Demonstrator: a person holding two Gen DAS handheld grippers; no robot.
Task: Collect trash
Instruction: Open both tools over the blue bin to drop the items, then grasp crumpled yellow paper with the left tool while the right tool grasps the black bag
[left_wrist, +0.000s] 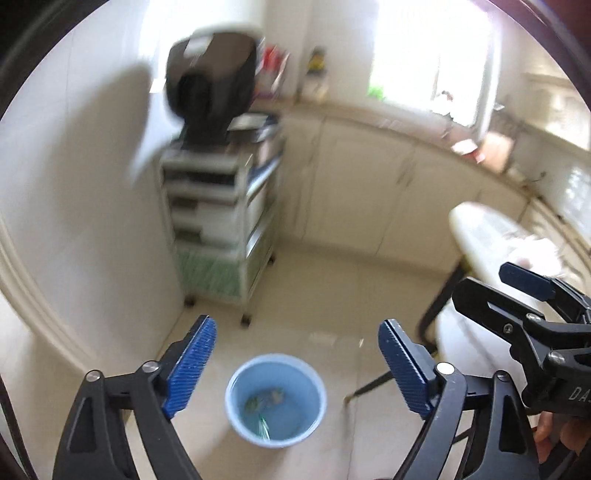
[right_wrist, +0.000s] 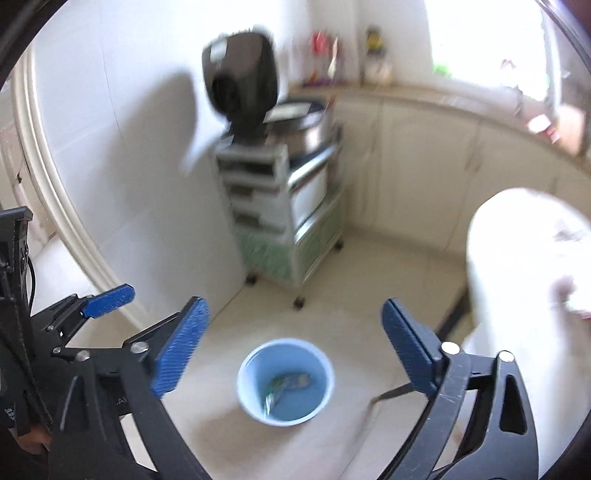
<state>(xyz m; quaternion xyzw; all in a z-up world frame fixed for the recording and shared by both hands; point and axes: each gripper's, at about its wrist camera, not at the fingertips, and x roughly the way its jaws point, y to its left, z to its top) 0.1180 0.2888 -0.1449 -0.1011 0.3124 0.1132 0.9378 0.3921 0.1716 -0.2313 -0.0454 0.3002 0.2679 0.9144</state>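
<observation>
A light blue bin (left_wrist: 276, 399) stands on the tiled floor below both grippers; it also shows in the right wrist view (right_wrist: 285, 380). A few scraps of trash (left_wrist: 264, 400) lie at its bottom, with a green wrapper (right_wrist: 282, 386) among them. My left gripper (left_wrist: 295, 365) is open and empty, held high above the bin. My right gripper (right_wrist: 295, 347) is open and empty too, just to the right of the left one. Its fingers show at the right of the left wrist view (left_wrist: 524, 282). The left gripper's fingers show at the left of the right wrist view (right_wrist: 109, 295).
A white table (left_wrist: 491, 236) with black legs stands to the right of the bin, with something white on it. A wheeled drawer cart (left_wrist: 221, 221) with a black appliance (left_wrist: 210, 88) on top stands by the wall. Cream cabinets (left_wrist: 369, 192) run along the back.
</observation>
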